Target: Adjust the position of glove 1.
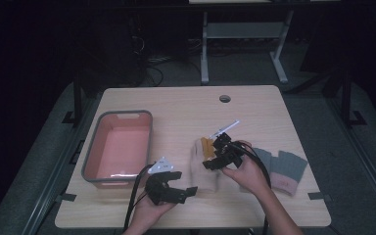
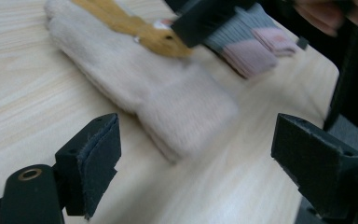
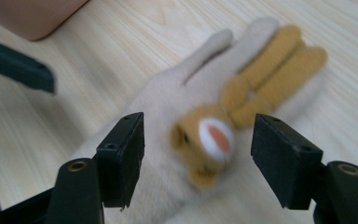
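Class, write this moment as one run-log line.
left hand-held gripper: open, near glove cuff | right hand-held gripper: open over cream glove | tray: empty

Three gloves [image 1: 203, 164], one tray [image 1: 119, 147]

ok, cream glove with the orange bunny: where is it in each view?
High view: cream glove at table centre, partly under the right gripper.
Left gripper view: upper middle, cuff nearest the open jaws.
Right gripper view: centre, between the open jaws.
Shared landmark: orange bunny on the glove.
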`<state>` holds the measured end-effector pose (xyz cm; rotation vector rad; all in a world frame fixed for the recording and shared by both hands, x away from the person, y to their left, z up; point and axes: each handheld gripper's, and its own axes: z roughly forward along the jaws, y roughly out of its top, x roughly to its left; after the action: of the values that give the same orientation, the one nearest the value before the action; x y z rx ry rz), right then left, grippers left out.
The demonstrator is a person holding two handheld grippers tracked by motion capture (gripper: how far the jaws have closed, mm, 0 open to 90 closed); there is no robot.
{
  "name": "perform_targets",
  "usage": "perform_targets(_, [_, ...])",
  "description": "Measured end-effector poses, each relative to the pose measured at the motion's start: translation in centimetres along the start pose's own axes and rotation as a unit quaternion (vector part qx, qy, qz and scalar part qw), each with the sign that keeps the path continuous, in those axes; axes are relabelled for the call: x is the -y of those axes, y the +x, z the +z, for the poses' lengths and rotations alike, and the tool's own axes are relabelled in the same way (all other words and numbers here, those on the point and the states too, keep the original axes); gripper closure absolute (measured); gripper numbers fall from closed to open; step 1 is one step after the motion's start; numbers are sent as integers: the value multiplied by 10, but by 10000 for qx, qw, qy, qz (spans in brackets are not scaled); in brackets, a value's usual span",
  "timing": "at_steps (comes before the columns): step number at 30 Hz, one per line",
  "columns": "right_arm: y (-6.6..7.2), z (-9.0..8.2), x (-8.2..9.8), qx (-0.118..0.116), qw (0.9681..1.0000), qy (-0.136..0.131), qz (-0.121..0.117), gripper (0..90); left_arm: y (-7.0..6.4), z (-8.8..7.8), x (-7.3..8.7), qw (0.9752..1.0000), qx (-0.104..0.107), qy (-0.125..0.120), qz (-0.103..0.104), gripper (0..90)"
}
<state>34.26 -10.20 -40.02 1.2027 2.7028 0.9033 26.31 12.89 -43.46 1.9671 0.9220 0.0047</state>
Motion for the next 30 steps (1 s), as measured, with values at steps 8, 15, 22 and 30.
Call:
perform_targets(8, [-12, -5, 28, -322, 9963, -278, 749, 346, 14, 19, -14, 9981, -54, 112, -600, 171])
perform_targets(15, [-19, 3, 47, -506, 9908, -458, 1166, 359, 26, 32, -16, 9921, -80, 311, -1210, 219])
perform_targets(22, [-22, 12, 55, -683, 9853, -489, 1488, 383, 31, 38, -15, 9891, -31, 427, -1406, 282])
perform_targets(30, [-26, 19, 61, -829, 9789, -565, 1779, 426, 31, 46, -14, 9881, 0, 532, -1440, 385])
